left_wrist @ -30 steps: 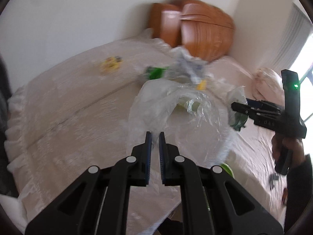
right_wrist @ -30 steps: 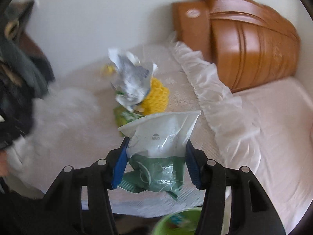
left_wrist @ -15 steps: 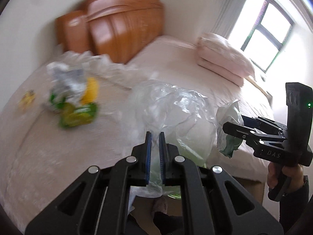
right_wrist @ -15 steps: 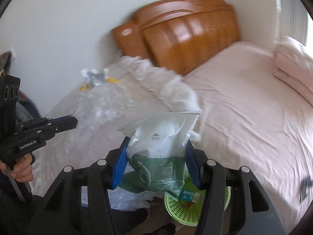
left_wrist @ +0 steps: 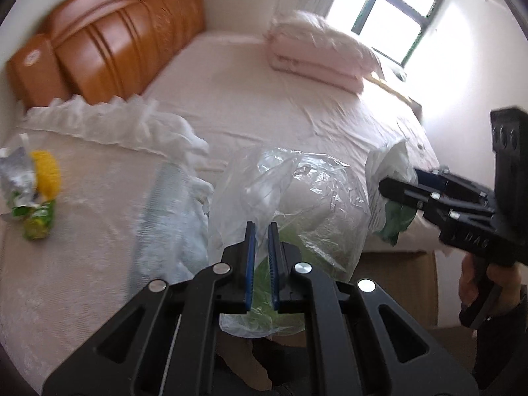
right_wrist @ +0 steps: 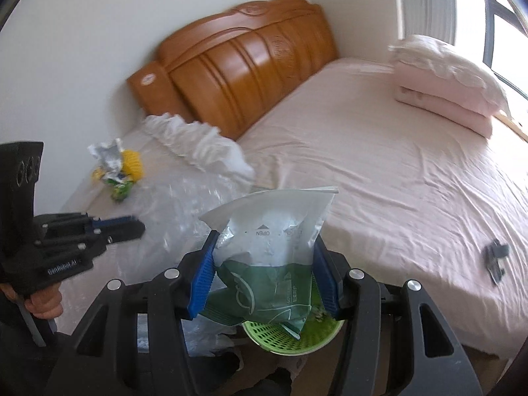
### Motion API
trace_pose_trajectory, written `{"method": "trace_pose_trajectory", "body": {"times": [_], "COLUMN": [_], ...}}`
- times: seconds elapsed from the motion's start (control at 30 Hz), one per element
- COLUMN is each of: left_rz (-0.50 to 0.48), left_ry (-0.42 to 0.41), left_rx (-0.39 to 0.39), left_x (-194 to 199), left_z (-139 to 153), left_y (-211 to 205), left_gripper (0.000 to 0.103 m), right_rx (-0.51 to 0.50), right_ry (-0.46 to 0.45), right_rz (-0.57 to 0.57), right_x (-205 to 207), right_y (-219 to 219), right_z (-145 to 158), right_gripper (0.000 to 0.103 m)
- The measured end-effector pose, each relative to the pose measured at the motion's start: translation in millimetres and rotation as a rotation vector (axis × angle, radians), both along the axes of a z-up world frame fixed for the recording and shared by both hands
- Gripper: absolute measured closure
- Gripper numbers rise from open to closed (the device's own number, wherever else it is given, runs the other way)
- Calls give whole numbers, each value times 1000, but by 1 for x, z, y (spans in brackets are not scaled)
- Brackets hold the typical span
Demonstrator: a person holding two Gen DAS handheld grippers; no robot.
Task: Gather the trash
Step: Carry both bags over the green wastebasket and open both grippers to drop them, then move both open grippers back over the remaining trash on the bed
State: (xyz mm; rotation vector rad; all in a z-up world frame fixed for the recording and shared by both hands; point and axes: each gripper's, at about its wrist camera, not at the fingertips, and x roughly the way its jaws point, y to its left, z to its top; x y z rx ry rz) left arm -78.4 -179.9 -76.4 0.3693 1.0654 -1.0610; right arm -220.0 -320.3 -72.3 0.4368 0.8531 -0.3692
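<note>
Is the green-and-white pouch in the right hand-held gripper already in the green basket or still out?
Out. The pouch is clamped between the right hand-held gripper's blue pads, hanging above the green basket.

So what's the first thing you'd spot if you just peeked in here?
Probably the green-and-white pouch clamped in the right gripper, hanging above a green basket on the floor. Next, the clear plastic bag pinched by the left gripper, and the shiny orange wooden headboard behind the pink bed.
</note>
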Motion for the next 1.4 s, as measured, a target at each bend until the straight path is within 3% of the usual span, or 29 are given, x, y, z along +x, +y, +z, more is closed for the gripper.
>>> {"method": "trace_pose_trajectory", "body": {"times": [0.27,0.33,0.37,0.4,0.6,0.77,0.87,1.03,1.2,1.23,1.3,1.33,1.4], "left_rz": [-78,-66,-57,-38,-7,50,141,232,365,382,415,429,456], "left_ry": [70,103,114,112,63,-4,-53,-27,-36,-37,-33,-32,-39], "left_rx": [134,180,195,196,157,124,59,-51,-76,-78,-81,-82,-73], "left_x": [-19,-17,-16,-17,-18,-10,1,27,50,54,60,63,68], "left_z": [-59,-74,-79,-81,-70,-45,-17,12,21,22,23,23,23], "left_y": [-46,-53,-54,-53,-44,-31,-11,26,57,62,74,79,90], "left_gripper": [92,69,42,31,16,10,8,8,8,8,8,8,8], "right_rx": [31,35,40,42,53,52,53,52,45,48,56,57,55], "right_ry": [55,64,66,67,69,66,66,83,138,154,190,216,242], "right_rz": [-79,-85,-86,-89,-95,-90,-87,-75,-46,-39,-35,-39,-40], "right_x": [-25,-28,-30,-31,-34,-32,-28,-16,6,11,20,26,32], "right_y": [-19,-21,-23,-24,-27,-25,-20,-9,6,9,15,18,22], "right_z": [-22,-26,-28,-30,-34,-35,-36,-42,-64,-70,-84,-91,-97], "right_gripper": [48,48,47,47,47,46,46,46,44,41,24,11,6]}}
